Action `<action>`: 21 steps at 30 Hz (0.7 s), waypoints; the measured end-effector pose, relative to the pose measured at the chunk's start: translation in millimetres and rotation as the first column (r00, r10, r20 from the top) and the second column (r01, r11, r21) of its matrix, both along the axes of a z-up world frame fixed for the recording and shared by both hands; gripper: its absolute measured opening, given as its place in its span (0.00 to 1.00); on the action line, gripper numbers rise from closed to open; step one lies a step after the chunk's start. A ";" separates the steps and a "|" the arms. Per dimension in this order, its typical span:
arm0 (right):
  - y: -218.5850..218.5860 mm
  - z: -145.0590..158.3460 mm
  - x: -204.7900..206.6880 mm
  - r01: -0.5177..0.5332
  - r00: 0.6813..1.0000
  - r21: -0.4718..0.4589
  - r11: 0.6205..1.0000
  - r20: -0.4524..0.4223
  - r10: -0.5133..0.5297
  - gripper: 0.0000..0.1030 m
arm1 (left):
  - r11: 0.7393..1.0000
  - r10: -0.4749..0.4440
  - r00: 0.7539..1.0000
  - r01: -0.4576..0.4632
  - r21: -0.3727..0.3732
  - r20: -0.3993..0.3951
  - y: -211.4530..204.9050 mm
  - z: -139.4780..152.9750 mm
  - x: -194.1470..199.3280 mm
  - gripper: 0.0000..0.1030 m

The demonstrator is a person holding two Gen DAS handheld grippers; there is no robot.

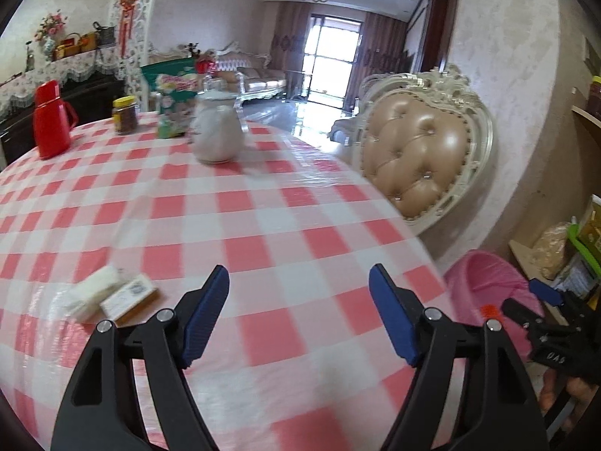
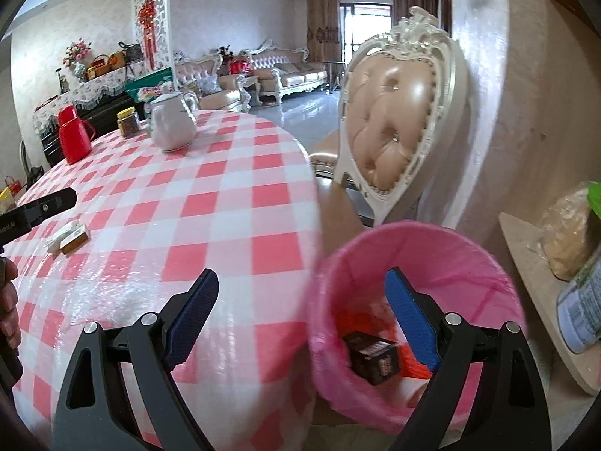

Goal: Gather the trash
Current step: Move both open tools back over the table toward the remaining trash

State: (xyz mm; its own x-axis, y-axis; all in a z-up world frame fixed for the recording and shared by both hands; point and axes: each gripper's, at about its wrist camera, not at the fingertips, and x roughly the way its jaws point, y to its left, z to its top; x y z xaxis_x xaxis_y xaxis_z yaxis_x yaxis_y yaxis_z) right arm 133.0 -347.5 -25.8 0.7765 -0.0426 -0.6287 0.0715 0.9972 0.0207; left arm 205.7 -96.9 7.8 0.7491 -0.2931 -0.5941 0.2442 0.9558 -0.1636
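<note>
On the red-and-white checked tablecloth (image 1: 285, 203), a white wad of tissue (image 1: 94, 293) lies against a small brown-and-white box (image 1: 129, 297), left of my left gripper (image 1: 299, 270). That gripper hovers over the table's near edge, open, with nothing between its blue pads. Beside the table, a pink-lined bin (image 2: 413, 233) holds a black box (image 2: 372, 357) and something orange (image 2: 353, 317). My right gripper (image 2: 301, 274) stands open and empty. One finger is over the tablecloth and the other over the bin's mouth.
A red thermos (image 1: 50, 120), a brown jar (image 1: 125, 114), a white kettle (image 1: 218, 131) and a green snack bag (image 1: 174, 94) stand at the table's far side. An ornate padded chair (image 1: 420, 158) stands behind the bin. A low shelf (image 2: 544, 282) with bags is at the right.
</note>
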 end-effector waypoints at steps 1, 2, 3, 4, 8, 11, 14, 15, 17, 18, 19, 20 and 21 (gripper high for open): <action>4.6 -0.4 2.5 -0.006 1.000 0.000 1.000 -0.002 0.006 0.82 | 1.000 0.008 1.000 -0.008 0.005 -0.001 5.9 -1.6 0.9 0.70; 9.7 -0.1 4.6 -0.013 1.000 0.000 1.000 -0.002 0.013 0.82 | 1.000 0.021 1.000 -0.021 0.014 -0.004 16.1 -4.1 2.8 0.70; 13.9 0.1 5.5 -0.017 1.000 0.000 1.000 -0.001 0.017 0.82 | 0.999 0.029 1.000 -0.029 0.018 -0.008 23.1 -5.7 4.4 0.69; 19.9 0.8 7.8 -0.022 1.000 0.000 1.000 0.001 0.022 0.82 | 0.999 0.040 0.999 -0.039 0.021 -0.012 30.9 -7.6 6.4 0.68; 40.3 3.8 17.0 -0.040 0.999 0.005 0.999 0.006 0.040 0.82 | 0.996 0.084 0.996 -0.083 0.037 -0.024 64.4 -15.0 14.1 0.66; 56.5 6.1 25.0 -0.060 0.998 0.006 0.998 0.008 0.060 0.82 | 0.992 0.121 0.992 -0.118 0.053 -0.039 91.4 -23.2 21.6 0.64; 73.8 8.5 32.8 -0.085 0.996 0.005 0.996 0.012 0.085 0.82 | 0.988 0.144 0.988 -0.141 0.067 -0.052 110.6 -32.0 28.6 0.63; 78.9 9.1 35.4 -0.093 0.996 0.005 0.996 0.013 0.093 0.82 | 0.986 0.154 0.986 -0.149 0.075 -0.061 118.4 -36.3 32.0 0.62; 91.8 10.1 41.5 -0.111 0.994 0.005 0.994 0.013 0.111 0.82 | 0.983 0.166 0.983 -0.159 0.088 -0.079 131.2 -44.9 37.9 0.61; 95.9 10.0 43.3 -0.117 0.993 0.004 0.993 0.013 0.117 0.82 | 0.982 0.170 0.982 -0.162 0.092 -0.084 134.8 -47.6 40.4 0.60; 101.8 10.5 46.0 -0.126 0.992 0.002 0.992 0.012 0.126 0.82 | 0.981 0.176 0.980 -0.167 0.098 -0.090 139.5 -51.1 43.4 0.59; 107.5 10.5 48.8 -0.134 0.991 0.000 0.991 0.011 0.134 0.82 | 0.979 0.184 0.978 -0.174 0.102 -0.098 146.5 -55.1 46.7 0.59; 112.9 10.3 52.1 -0.141 0.990 0.000 0.990 0.009 0.141 0.82 | 0.979 0.188 0.977 -0.178 0.104 -0.103 150.1 -57.7 49.2 0.58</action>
